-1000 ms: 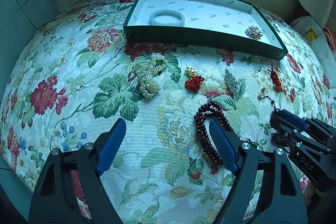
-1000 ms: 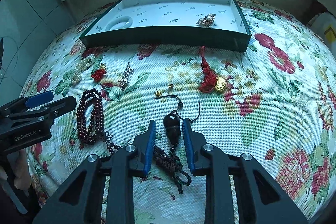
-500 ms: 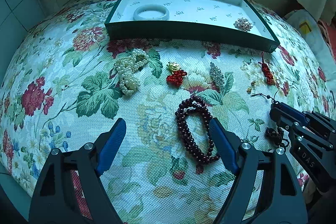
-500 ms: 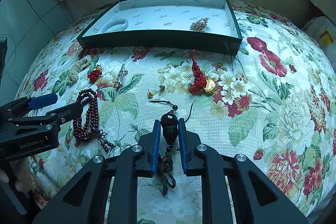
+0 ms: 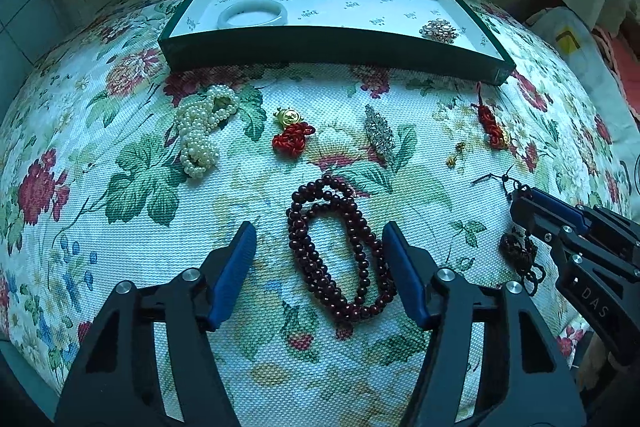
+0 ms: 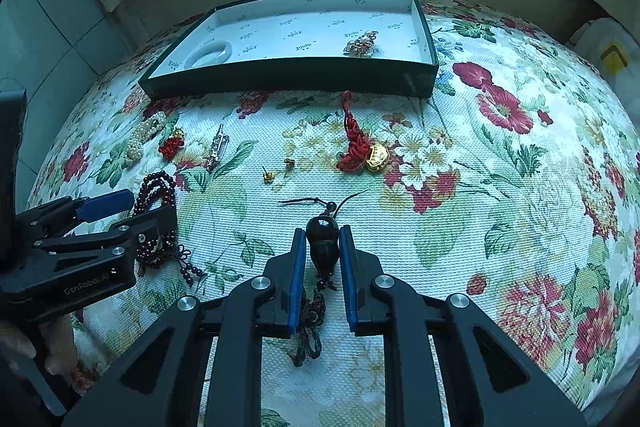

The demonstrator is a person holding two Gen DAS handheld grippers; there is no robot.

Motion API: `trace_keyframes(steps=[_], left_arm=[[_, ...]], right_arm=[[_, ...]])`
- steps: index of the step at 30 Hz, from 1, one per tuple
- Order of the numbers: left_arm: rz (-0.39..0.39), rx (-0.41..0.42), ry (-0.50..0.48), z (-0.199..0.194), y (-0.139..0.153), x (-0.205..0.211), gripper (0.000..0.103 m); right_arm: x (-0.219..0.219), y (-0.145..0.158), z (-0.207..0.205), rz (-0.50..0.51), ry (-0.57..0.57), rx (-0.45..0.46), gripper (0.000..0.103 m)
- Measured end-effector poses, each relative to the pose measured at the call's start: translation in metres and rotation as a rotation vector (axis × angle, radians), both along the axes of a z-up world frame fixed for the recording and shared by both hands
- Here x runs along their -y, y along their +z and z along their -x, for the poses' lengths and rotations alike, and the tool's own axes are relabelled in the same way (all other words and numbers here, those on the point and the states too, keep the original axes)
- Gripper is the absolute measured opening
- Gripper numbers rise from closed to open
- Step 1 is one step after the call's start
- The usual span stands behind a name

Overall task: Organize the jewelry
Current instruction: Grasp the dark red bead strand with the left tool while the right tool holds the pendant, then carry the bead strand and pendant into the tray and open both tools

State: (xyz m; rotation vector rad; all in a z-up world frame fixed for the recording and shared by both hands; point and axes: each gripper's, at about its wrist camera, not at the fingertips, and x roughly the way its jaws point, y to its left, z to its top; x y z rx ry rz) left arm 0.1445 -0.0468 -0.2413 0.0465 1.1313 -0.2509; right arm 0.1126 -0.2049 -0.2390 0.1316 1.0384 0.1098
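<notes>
Right tongs [image 6: 322,247] clamp one dark, glossy, pear-shaped pendant [image 6: 322,242], its knotted cord trailing back between the blue pads, low over the floral woven cloth [image 6: 460,227] on the desk. Left tongs [image 5: 318,247] gape wide around one looped string of dark red round beads [image 5: 340,247] (neither pad touching it that I can see). Further out: one bunched pearl strand [image 5: 200,137], two red knotted charms with gold pieces [image 5: 291,135] [image 6: 362,151], one slim sparkly brooch [image 5: 380,133], two tiny gold studs [image 6: 276,169]. Farthest, one shallow green-walled tray [image 6: 288,77], its white lining printed, holds one smooth pale bangle [image 5: 253,17] and one clustered brooch [image 5: 439,31].
</notes>
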Motion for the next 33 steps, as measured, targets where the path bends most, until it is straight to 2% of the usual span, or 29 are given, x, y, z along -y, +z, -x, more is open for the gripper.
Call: trace_keyframes(steps=[4,7,16,26,33], left_arm=[[0.053,-0.007,-0.018,0.003,0.004,-0.003,0.033],[0.084,-0.013,-0.035,0.005,0.007,-0.003,0.022],[0.096,-0.024,-0.032,0.006,0.008,-0.005,0.017],[0.106,0.016,-0.03,0.009,0.025,-0.009,0.017],[0.115,0.054,-0.036,0.005,0.04,-0.007,0.017]], right_arm=[[0.0,-0.001,0.0,-0.006,0.001,-0.001,0.017],[-0.001,0.0,0.0,-0.007,-0.003,0.002,0.017],[-0.002,0.003,0.001,-0.008,-0.004,0.01,0.017],[-0.003,0.013,0.004,-0.023,-0.006,0.036,0.017],[-0.004,0.032,0.005,-0.033,-0.004,0.079,0.017]])
